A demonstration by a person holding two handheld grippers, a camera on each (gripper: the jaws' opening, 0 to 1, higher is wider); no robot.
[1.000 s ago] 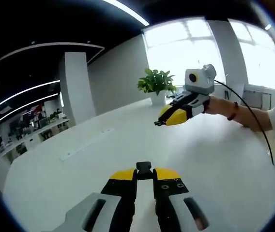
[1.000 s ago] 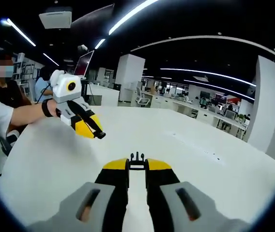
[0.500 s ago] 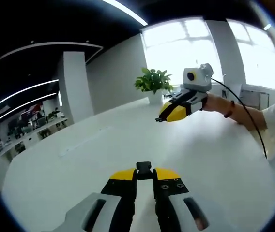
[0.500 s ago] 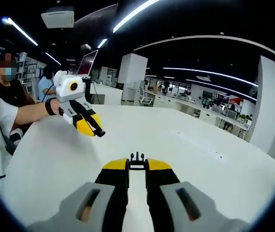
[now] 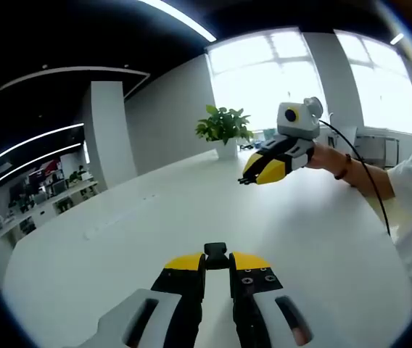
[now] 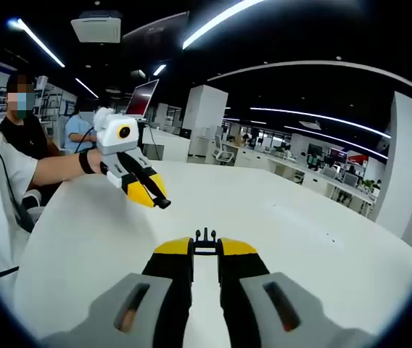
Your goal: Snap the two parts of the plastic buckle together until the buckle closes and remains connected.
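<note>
My left gripper (image 5: 215, 261) rises from the bottom of the left gripper view, shut on a blocky black buckle part (image 5: 215, 250) that sticks out past its yellow tips. My right gripper (image 6: 205, 251) is shut on the other buckle part (image 6: 205, 236), a small black piece with prongs. Both are held above the white table (image 5: 119, 239) and well apart. In the left gripper view the right gripper (image 5: 246, 179) comes in at upper right, pointing left. In the right gripper view the left gripper (image 6: 162, 203) comes in from the left, a dark bit at its tip.
A potted plant (image 5: 223, 125) stands at the table's far edge by bright windows. A person's forearm with a wristband (image 5: 345, 165) and a black cable (image 5: 369, 181) trail behind the right gripper. A seated person (image 6: 83, 130) and a monitor (image 6: 142, 98) sit beyond the table.
Both views have shifted a little with the hands. In the right gripper view the left gripper has drifted to the right. Both grips are unchanged.
</note>
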